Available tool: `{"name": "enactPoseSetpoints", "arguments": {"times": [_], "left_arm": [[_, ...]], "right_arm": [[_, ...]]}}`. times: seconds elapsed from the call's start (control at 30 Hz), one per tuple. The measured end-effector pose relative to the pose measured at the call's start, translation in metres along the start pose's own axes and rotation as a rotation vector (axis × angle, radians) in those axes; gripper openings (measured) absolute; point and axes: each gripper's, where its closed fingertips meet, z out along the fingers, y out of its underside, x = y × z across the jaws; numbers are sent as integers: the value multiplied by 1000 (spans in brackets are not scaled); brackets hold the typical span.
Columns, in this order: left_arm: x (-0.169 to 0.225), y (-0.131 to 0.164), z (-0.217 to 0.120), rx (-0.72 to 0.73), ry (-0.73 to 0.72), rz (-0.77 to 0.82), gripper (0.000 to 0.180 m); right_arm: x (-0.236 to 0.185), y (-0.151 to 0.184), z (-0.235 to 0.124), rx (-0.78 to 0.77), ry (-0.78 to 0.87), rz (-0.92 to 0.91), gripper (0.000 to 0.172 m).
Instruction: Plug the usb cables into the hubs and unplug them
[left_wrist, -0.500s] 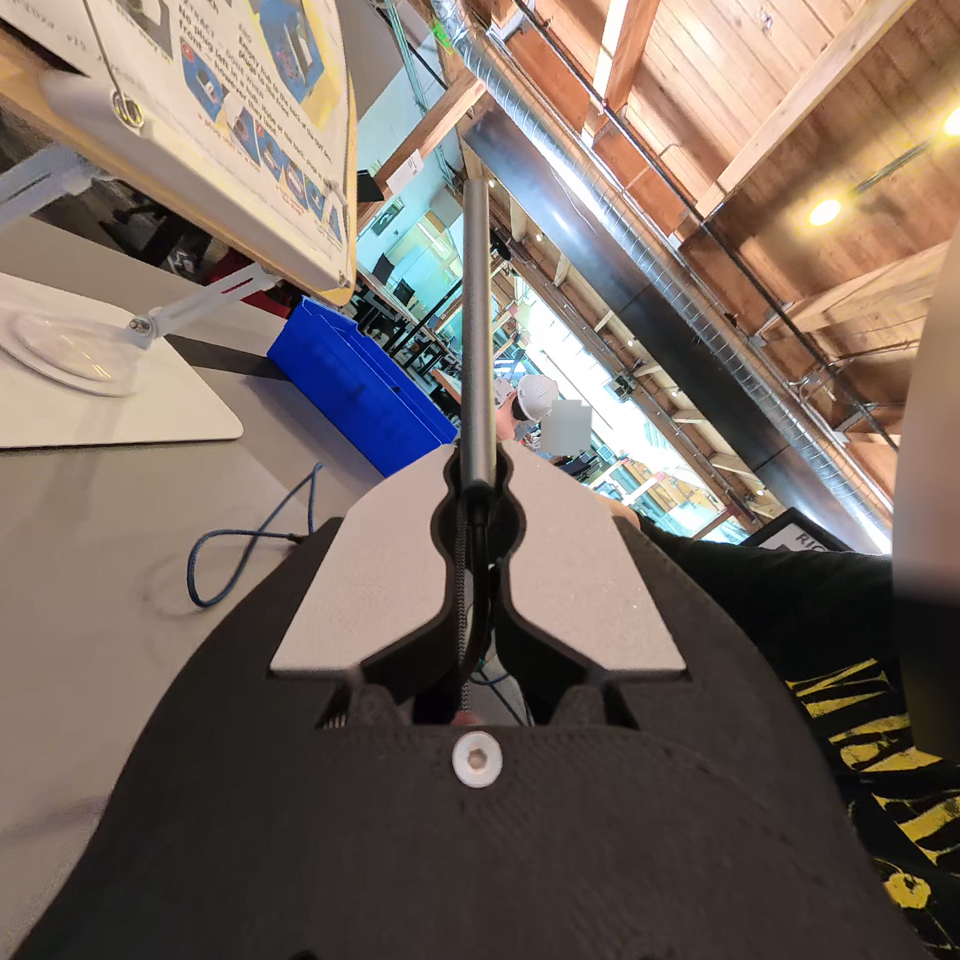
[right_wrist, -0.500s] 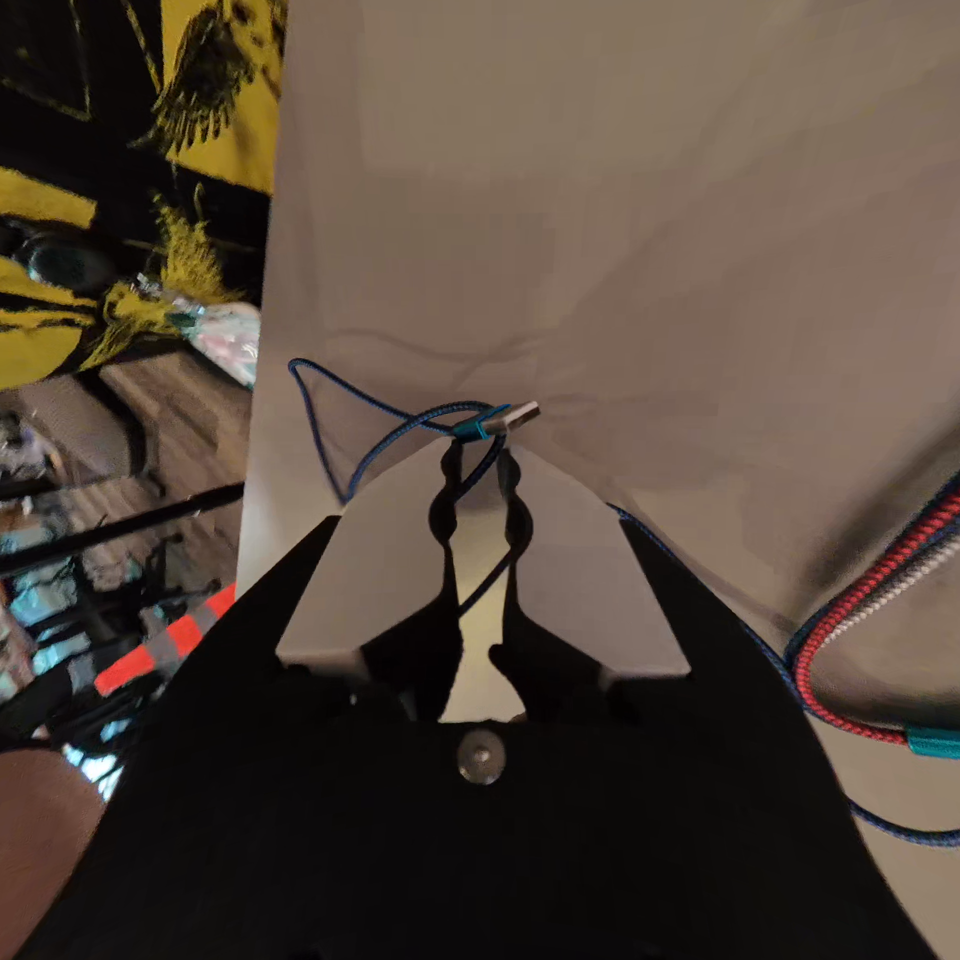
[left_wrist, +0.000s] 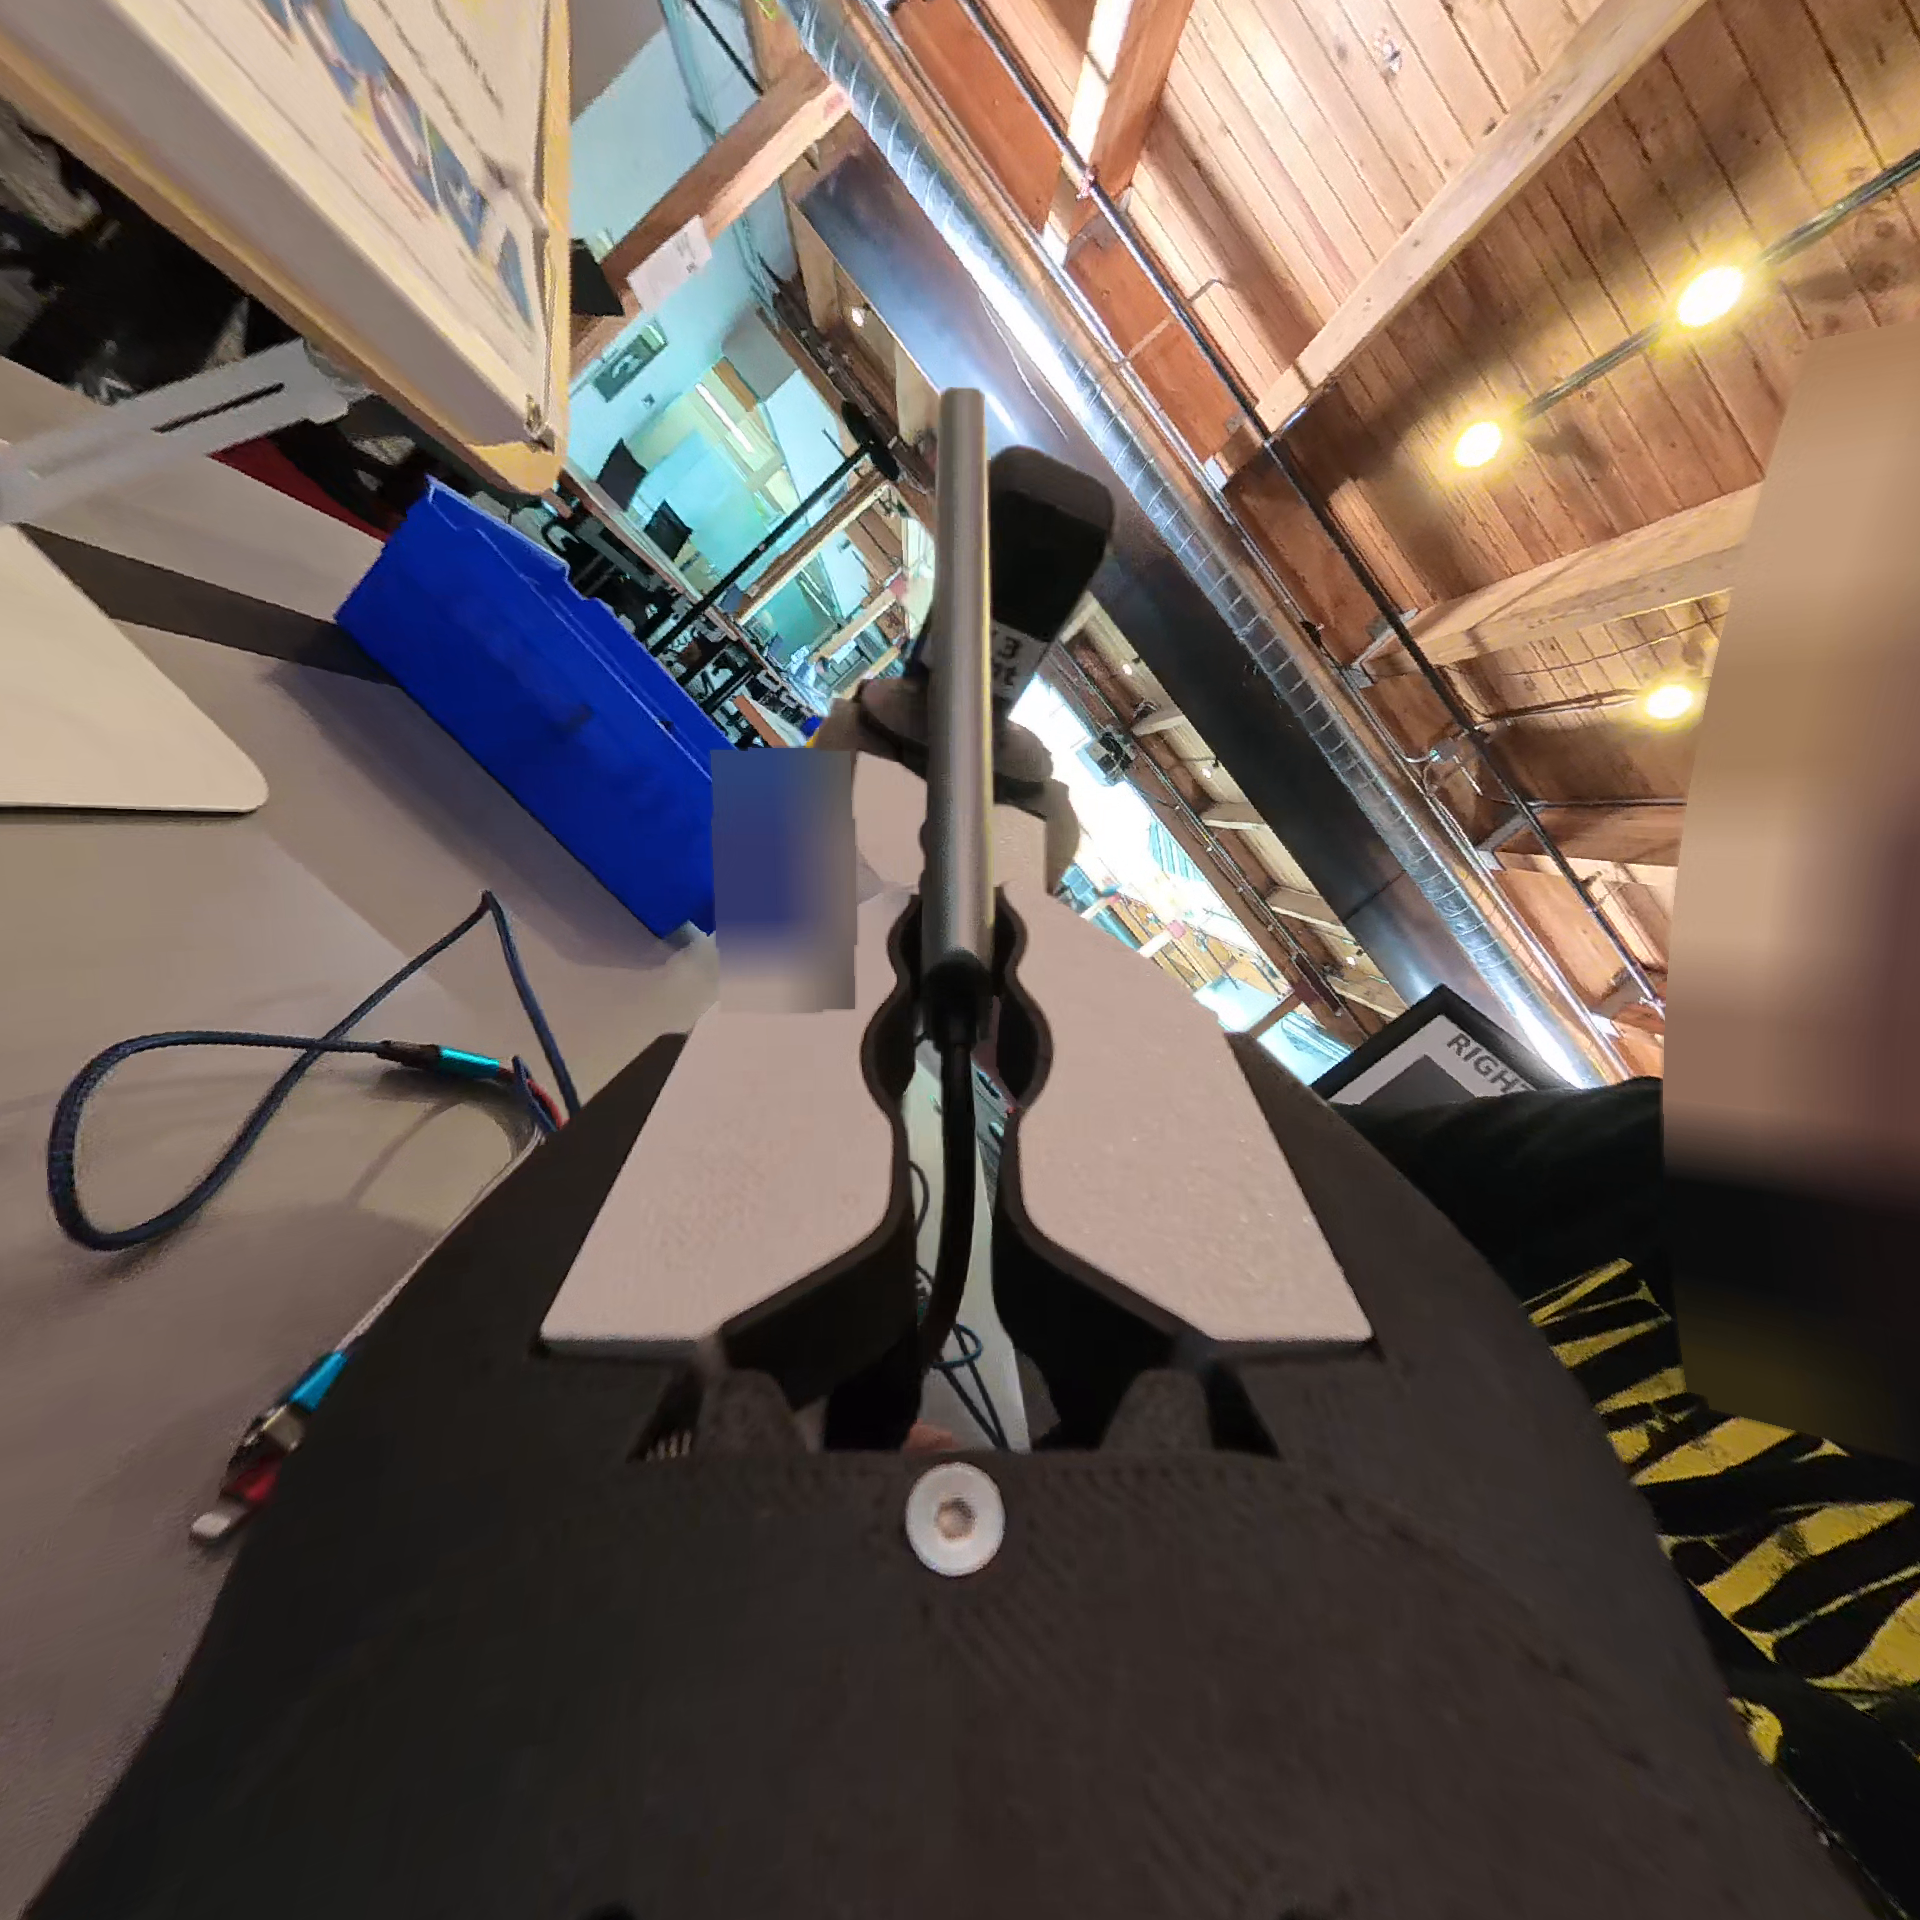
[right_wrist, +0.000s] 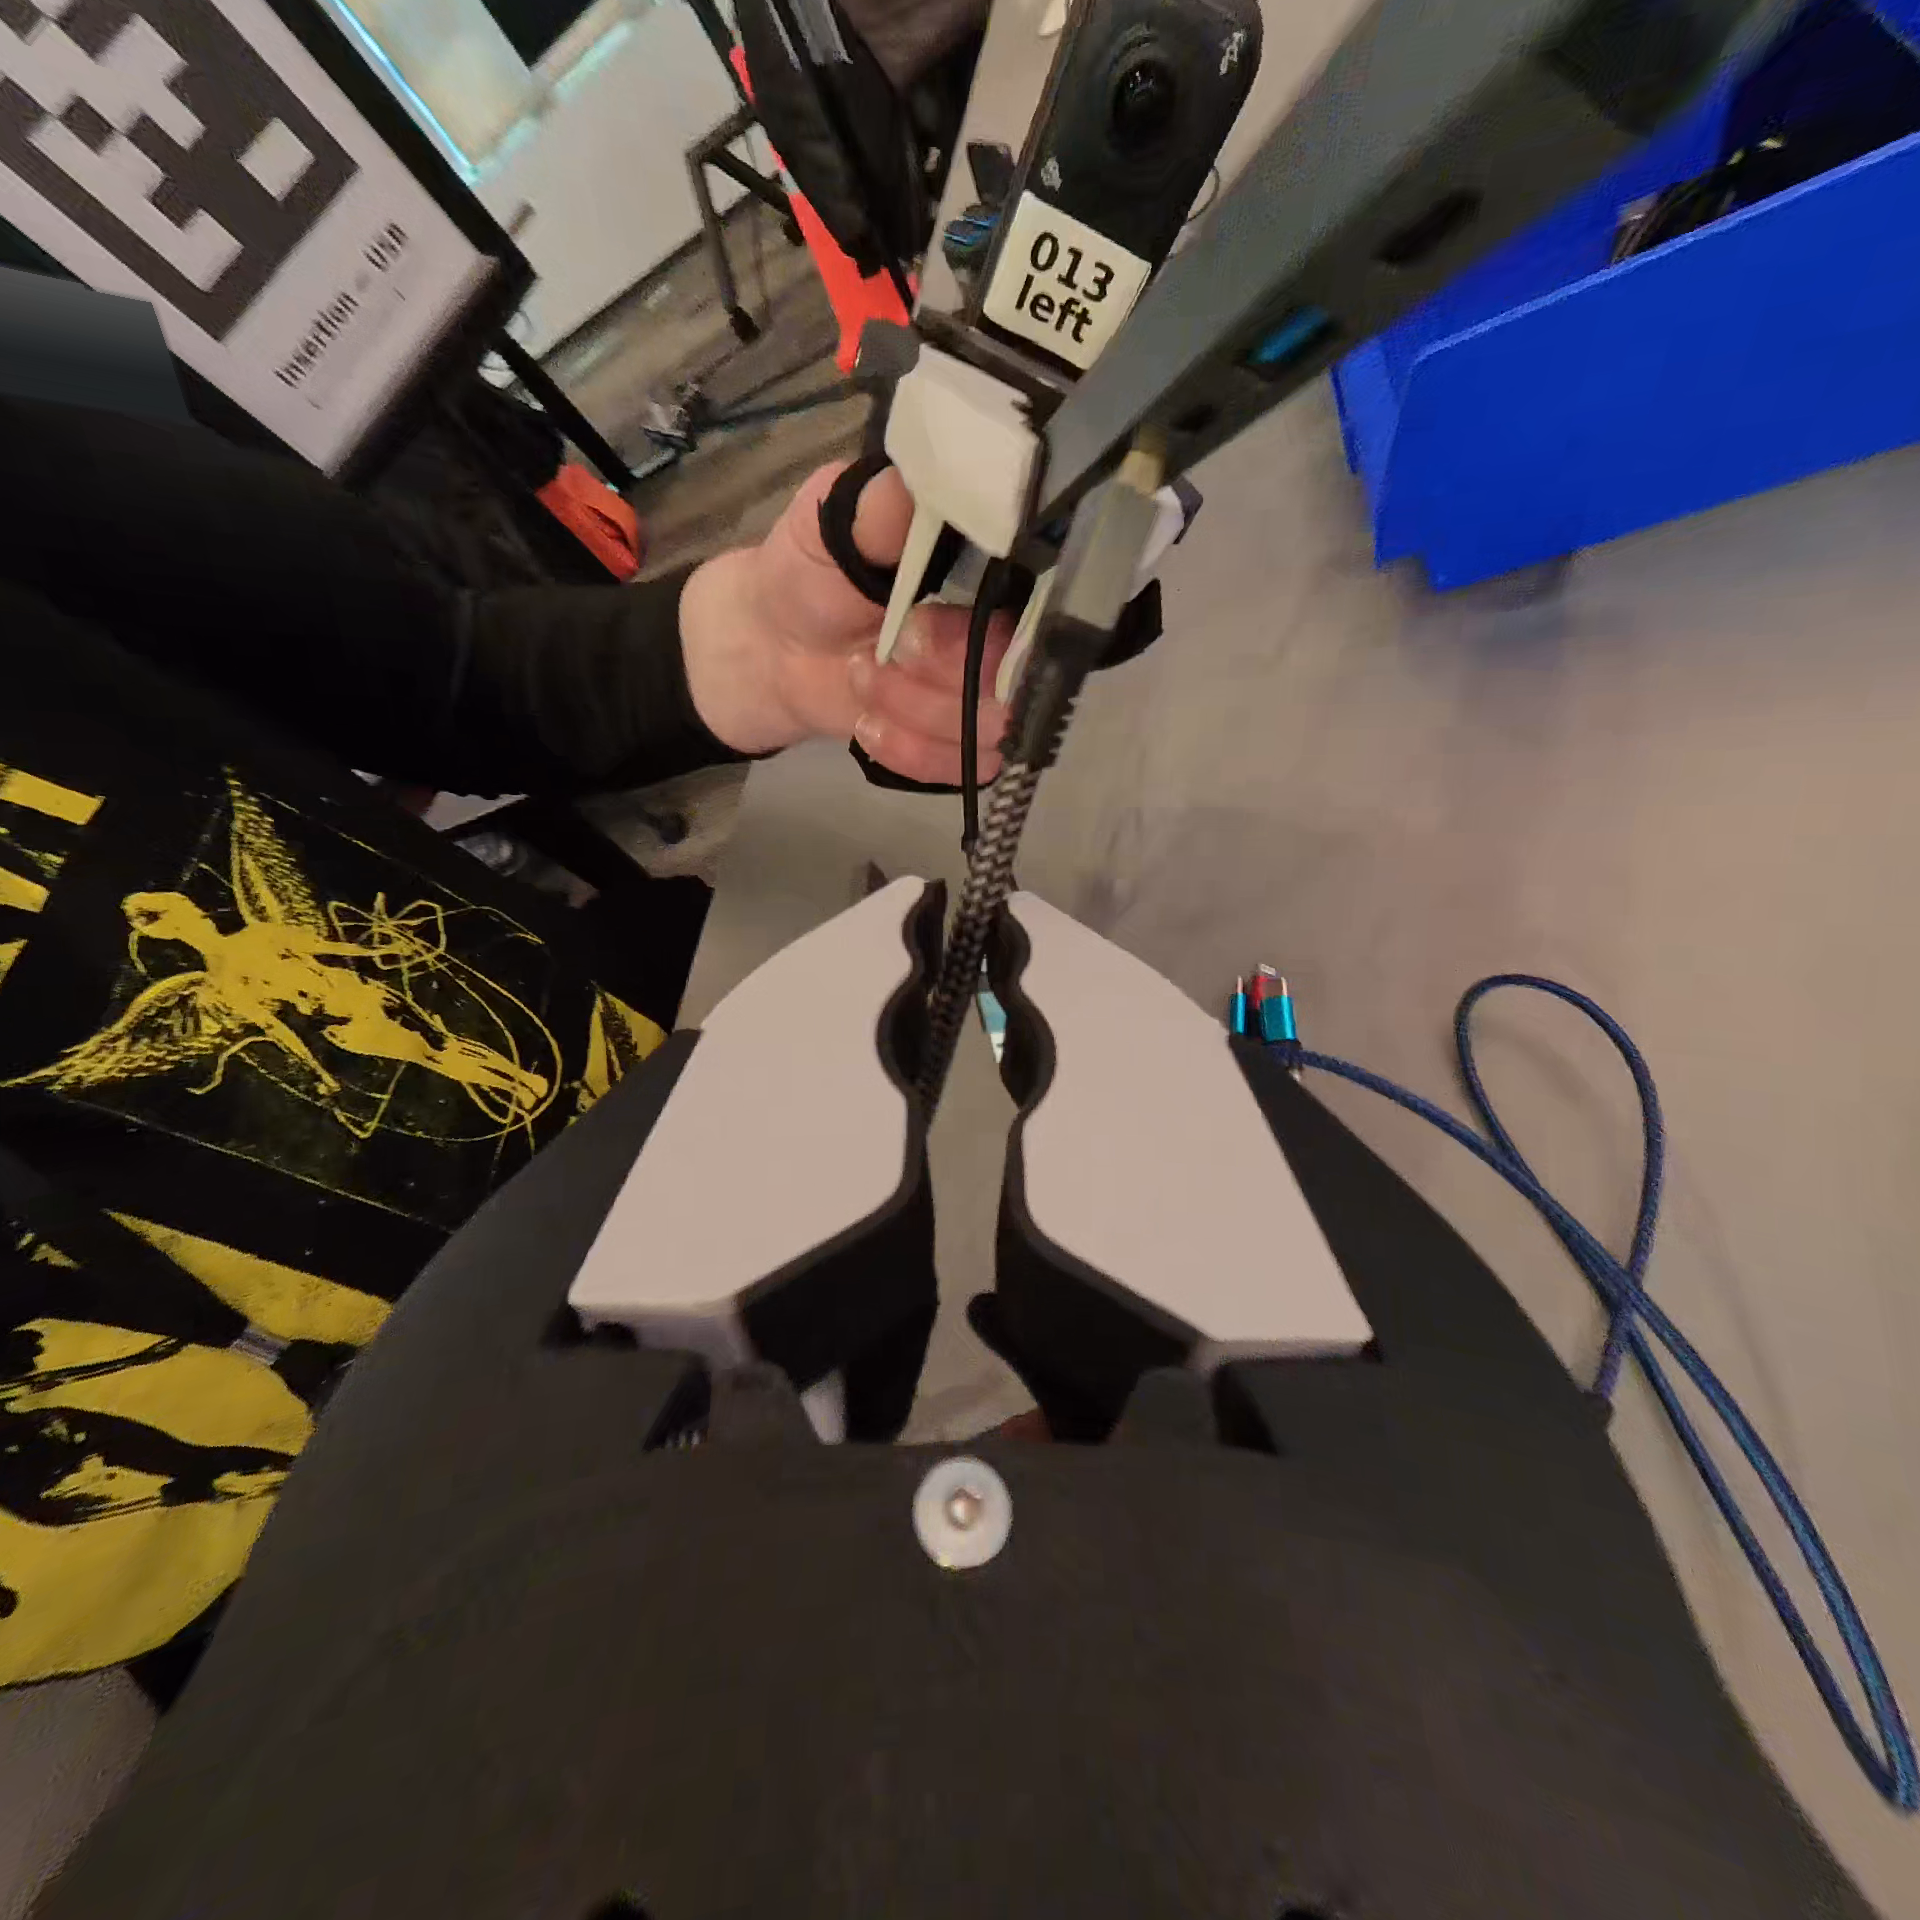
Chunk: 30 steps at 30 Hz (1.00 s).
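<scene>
Left gripper (left_wrist: 958, 951): fingers pinch tail end of grey hub (left_wrist: 958, 665), where black lead exits. Hub: slim metal bar, rigid, light, likely slick; held raised off surface (left_wrist: 208, 935), standing straight out from fingertips.

Right gripper (right_wrist: 968, 940): fingers closed on black-and-white braided cable (right_wrist: 987, 862), below its grey plug (right_wrist: 1101, 551). Plug tip at hub port (right_wrist: 1143, 457); seating depth unclear. Cable limp, braid grippy. Judgement: hold plug shell, not cord.

Spare blue cable (right_wrist: 1579, 1195) lies on surface, right of fingers.

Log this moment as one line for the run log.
left tool: clamps grey hub | right tool: closed on braided cable | plug: at hub port | blue cable: on table
</scene>
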Motion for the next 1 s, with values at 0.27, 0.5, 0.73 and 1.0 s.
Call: {"name": "enactPoseSetpoints", "arguments": {"times": [0.27, 0.5, 0.73, 1.0], "left_arm": [[8, 16, 3, -198, -14, 149, 26], [-10, 38, 6, -269, -63, 130, 11], [-33, 31, -5, -202, -122, 50, 11], [-11, 50, 14, -338, -73, 165, 11]], "right_arm": [[-14, 20, -10, -189, -214, -9, 4], [0, 25, -13, -281, -231, 52, 4], [23, 20, -44, -220, 288, -49, 44], [18, 28, -6, -373, 382, -279, 51]]}}
